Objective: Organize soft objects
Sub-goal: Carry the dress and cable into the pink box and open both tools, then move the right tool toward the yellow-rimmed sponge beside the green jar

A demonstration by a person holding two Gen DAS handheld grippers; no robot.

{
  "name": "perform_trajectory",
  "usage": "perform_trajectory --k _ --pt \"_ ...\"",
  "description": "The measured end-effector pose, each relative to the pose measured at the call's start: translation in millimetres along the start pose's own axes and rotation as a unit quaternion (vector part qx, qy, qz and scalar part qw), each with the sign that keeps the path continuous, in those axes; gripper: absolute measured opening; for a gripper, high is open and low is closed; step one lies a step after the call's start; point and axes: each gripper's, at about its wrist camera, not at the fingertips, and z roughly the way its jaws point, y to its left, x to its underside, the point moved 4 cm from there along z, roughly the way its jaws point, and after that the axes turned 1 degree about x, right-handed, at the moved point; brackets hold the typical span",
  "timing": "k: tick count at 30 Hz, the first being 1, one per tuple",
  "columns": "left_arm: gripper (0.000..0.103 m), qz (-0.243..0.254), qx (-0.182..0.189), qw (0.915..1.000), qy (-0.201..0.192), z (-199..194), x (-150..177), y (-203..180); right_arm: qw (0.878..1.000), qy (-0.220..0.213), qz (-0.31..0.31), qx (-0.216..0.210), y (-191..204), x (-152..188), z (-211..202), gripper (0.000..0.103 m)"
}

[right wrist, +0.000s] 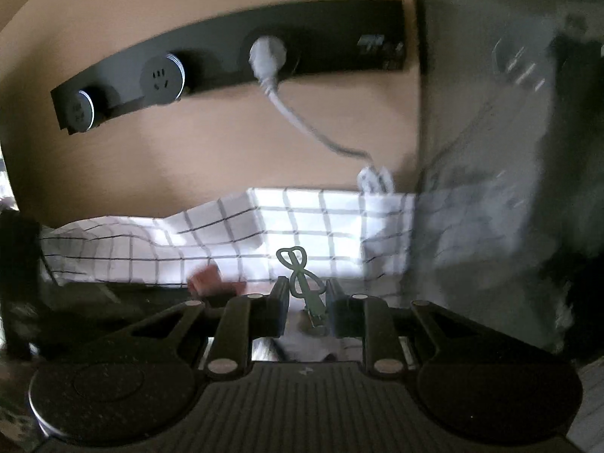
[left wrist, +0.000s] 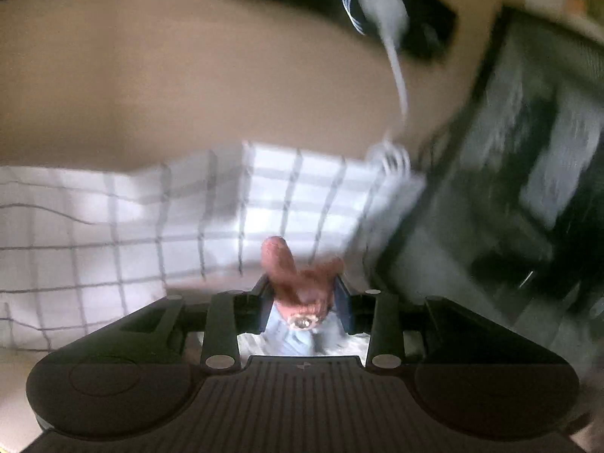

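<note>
While the soft things are being brought over the checked cloth point(left wrist: 94, 226), the step in hand looks like setting them down on it in some order, and doing that well means lowering each piece until it rests on the fabric before letting go, not dropping it from above. To the left, the left hand-held gripper point(left wrist: 304, 294) has a reddish-brown plush toy point(left wrist: 298, 279) between its jaws, which stand partly apart; the toy fills the gap and the pads seem to bear on its furry sides, one limb or ear poking up and forward over the cloth. Because the fur gives, a light hold should do, and the toy is best placed well short of the coiled white cable point(left wrist: 392, 154) at the cloth's far edge and of the dark glossy panel point(left wrist: 528, 151) to the right. Further right, the right hand-held gripper point(right wrist: 307, 302) has its jaws narrowly apart with a green cord loop point(right wrist: 292, 260) and its small metal clasp lying between them; whether the pads actually pinch it I cannot tell. That piece should go beside the plush, not on top of it. On the wall behind, a black socket rail point(right wrist: 339, 26) carries a white plug point(right wrist: 266, 54); pale marks at the rail's right end are too blurred to read, and no other writing shows.
</note>
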Motion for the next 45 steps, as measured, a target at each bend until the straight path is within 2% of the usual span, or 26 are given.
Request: perform_trajectory --k 2,5,7,10,15,16,17,18,19,20,24,28,30,31,32,33,35,40,45 --pt "0.038 -0.017 0.014 0.9997 -0.01 -15.0 -5.9 8.2 1.0 0.016 0.004 -0.017 7.9 3.2 12.0 0.02" --pt "0.038 -0.052 0.053 0.9967 0.032 -14.4 -6.6 13.7 0.999 0.033 0.003 -0.023 21.1 6.7 32.8 0.02" --pt "0.038 -0.073 0.062 0.9952 0.021 -20.3 -5.2 14.0 0.999 0.044 -0.001 -0.017 28.0 10.5 43.7 0.02" --pt "0.038 -0.073 0.061 0.9955 -0.001 -38.8 -6.3 19.0 0.998 0.058 -0.01 -0.022 33.7 19.7 52.7 0.021" --pt "0.038 -0.069 0.013 0.9972 -0.027 -76.2 0.8 37.4 0.996 0.085 -0.027 -0.02 38.8 35.0 71.8 0.021" --pt "0.038 -0.071 0.007 0.997 -0.029 -81.8 4.8 41.9 0.995 0.09 -0.023 -0.023 39.2 34.8 74.3 0.027" --pt "0.038 -0.072 0.002 0.997 -0.029 -87.6 8.6 45.3 0.995 0.095 -0.018 -0.027 39.9 33.1 76.9 0.04" --pt "0.038 -0.072 -0.002 0.997 -0.027 -92.3 13.1 47.7 0.995 0.096 -0.011 -0.03 41.1 29.9 79.6 0.047" --pt "0.038 -0.072 -0.008 0.9971 -0.023 -96.1 18.7 50.4 0.995 0.095 -0.005 -0.031 42.6 25.6 82.5 0.059" --pt "0.038 -0.072 -0.014 0.9971 -0.019 -100.6 24.6 53.1 0.995 0.095 0.001 -0.031 44.6 20.9 86.1 0.063" --pt "0.038 -0.091 -0.03 0.9953 -0.009 -123.2 51.9 66.7 0.989 0.141 0.029 -0.031 52.5 10.0 125.4 0.064" --pt "0.038 -0.109 -0.063 0.992 0.003 -152.0 81.3 86.5 0.983 0.183 0.032 0.0 57.8 18.7 173.4 0.064" --pt "0.038 -0.127 -0.079 0.9887 0.006 -164.5 95.5 99.4 0.98 0.197 0.028 0.002 60.0 24.2 184.4 0.048" --pt "0.038 -0.142 -0.084 0.9862 0.007 -170.5 103.8 107.9 0.978 0.208 0.031 -0.008 60.8 26.7 186.2 0.027" --pt "0.038 -0.154 -0.087 0.9842 0.009 -175.1 111.3 115.2 0.976 0.216 0.032 -0.013 61.5 27.5 184.5 0.02" --pt "0.038 -0.166 -0.09 0.982 0.011 -179.2 119.8 123.1 0.976 0.215 0.031 -0.014 62.0 26.6 178.3 0.018" --pt "0.038 -0.184 -0.094 0.9782 0.016 -184.3 134.4 135.5 0.978 0.204 0.031 -0.018 61.7 20.5 159.5 0.004" --pt "0.038 -0.23 -0.093 0.9684 0.026 -183.4 160.0 159.5 0.982 0.179 0.044 -0.03 59.9 2.5 104.3 0.001" --pt "0.038 -0.226 -0.089 0.9696 0.032 -175.5 161.6 158.7 0.982 0.19 0.013 0.006 62.1 9.6 83.7 0.003"
